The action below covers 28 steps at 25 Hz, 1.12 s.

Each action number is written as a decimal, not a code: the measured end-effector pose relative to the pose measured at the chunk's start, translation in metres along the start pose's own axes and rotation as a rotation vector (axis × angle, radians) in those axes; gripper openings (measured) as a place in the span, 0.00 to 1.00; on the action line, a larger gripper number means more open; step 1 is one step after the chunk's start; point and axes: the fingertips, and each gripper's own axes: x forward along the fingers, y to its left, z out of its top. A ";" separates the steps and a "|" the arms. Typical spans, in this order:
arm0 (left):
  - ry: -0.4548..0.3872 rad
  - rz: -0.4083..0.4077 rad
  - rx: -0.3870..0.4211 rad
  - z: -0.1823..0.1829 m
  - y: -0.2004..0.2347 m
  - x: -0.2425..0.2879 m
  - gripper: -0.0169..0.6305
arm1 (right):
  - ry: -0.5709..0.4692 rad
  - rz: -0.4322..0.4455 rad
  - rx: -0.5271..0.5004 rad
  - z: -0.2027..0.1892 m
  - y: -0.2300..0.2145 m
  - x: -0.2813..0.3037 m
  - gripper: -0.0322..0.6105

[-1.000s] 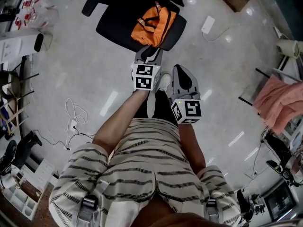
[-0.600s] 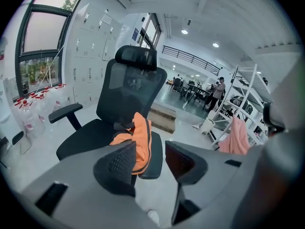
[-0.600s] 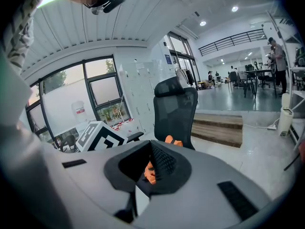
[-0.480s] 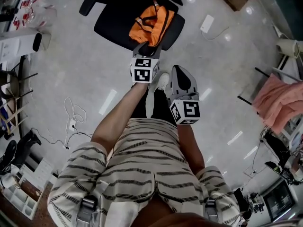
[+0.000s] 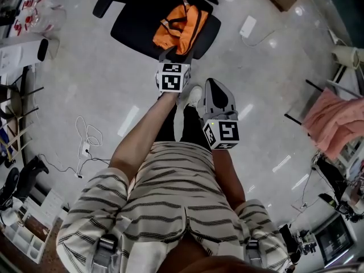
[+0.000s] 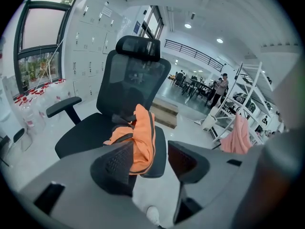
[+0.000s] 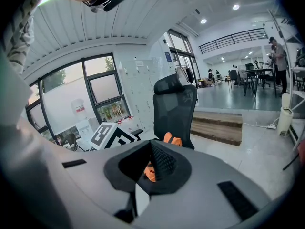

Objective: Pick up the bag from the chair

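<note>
Left tool [image 5: 177, 54], jaws released, hovers just short of the orange bag [image 5: 177, 26] at the front edge of the counter, a black office chair [image 5: 136, 21] on pale glossy floor [image 5: 85, 90]; right tool [image 5: 211, 85] clenched, empty.

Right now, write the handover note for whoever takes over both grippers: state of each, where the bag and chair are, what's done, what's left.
Left gripper: jaws apart, nothing between them, reaching toward the front edge of the chair seat.
Right gripper: jaws together, empty, held back near the body.
Orange bag: lying on the seat of the black office chair, not gripped.
Done: approach only.
Left: bring the left jaws onto the bag, close, lift it off the chair.
</note>
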 end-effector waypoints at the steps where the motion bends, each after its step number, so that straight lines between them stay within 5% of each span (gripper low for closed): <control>1: 0.004 0.002 -0.002 -0.001 0.001 0.002 0.37 | 0.003 0.001 0.000 -0.001 0.001 0.000 0.08; 28: 0.094 -0.007 -0.009 -0.011 0.013 0.045 0.42 | 0.029 -0.021 0.007 -0.008 -0.007 0.001 0.08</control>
